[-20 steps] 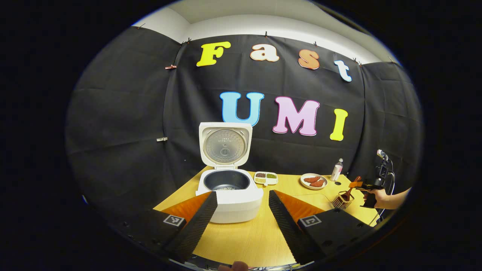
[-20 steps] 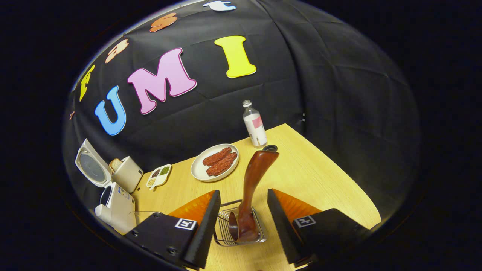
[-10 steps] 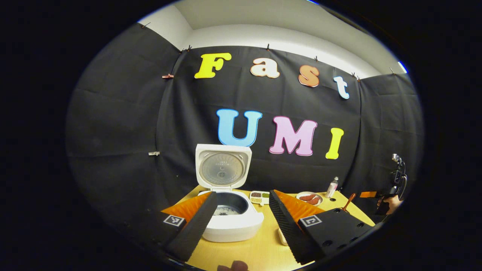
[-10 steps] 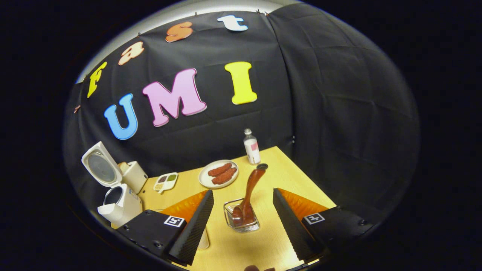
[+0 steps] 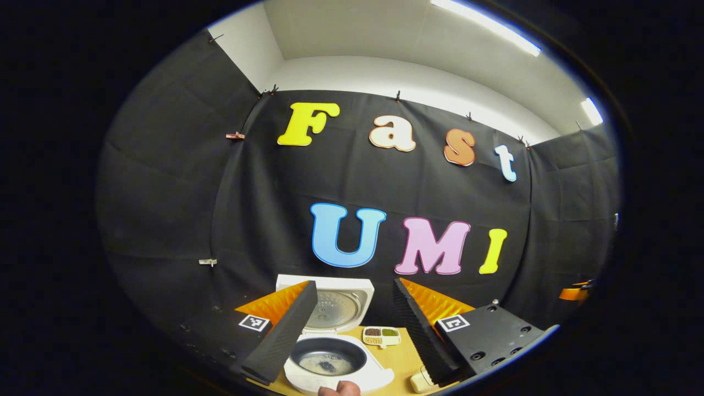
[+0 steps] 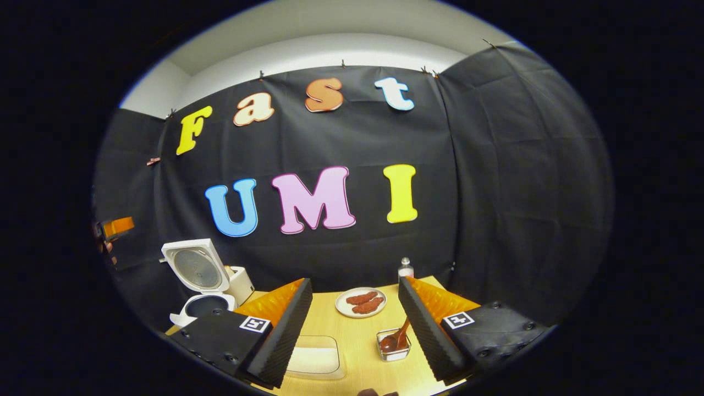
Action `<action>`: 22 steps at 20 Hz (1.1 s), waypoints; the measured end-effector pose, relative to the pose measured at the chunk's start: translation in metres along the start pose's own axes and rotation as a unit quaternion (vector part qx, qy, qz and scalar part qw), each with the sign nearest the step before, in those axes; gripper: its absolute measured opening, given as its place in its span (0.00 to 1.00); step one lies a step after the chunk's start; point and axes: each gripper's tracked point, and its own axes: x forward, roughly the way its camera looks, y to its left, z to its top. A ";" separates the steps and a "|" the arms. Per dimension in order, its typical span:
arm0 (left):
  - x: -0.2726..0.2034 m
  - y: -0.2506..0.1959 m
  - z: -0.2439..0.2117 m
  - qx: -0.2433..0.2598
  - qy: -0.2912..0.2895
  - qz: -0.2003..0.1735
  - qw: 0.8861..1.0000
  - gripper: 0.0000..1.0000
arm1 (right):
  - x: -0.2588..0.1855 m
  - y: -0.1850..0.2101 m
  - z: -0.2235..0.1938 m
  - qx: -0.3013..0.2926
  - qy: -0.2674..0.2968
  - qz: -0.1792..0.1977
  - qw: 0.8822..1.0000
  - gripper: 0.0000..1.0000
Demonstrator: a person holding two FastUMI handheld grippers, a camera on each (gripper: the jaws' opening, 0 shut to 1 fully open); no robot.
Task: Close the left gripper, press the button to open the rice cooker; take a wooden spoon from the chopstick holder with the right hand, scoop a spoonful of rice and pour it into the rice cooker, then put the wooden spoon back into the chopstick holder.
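Rice cooker (image 5: 338,360) sits lid-up at bench (image 6: 352,341) left with grains in the pot, wooden spoon (image 6: 397,338) parked bowl-down in chopstick holder (image 6: 394,346), left tool (image 5: 352,330) and right tool (image 6: 355,324) both spread wide, empty, clear above — looks finished.

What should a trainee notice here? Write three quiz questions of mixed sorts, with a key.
1. True or false: the rice cooker has its lid standing open.
2. Where is the wooden spoon? A: in the chopstick holder. B: inside the rice cooker. C: in a person's hand.
3. Fill in: the left gripper and the right gripper are both ____.

Key: 1 true; 2 A; 3 open.
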 end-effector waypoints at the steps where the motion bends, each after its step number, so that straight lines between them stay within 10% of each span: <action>1: 0.017 0.005 0.002 -0.001 -0.003 0.003 1.000 0.95 | -0.004 0.007 0.004 -0.017 -0.008 0.002 1.000 0.98; 22: 0.275 0.076 -0.119 0.108 0.115 0.066 0.985 0.94 | -0.081 0.022 -0.024 -0.050 0.053 -0.065 0.995 0.98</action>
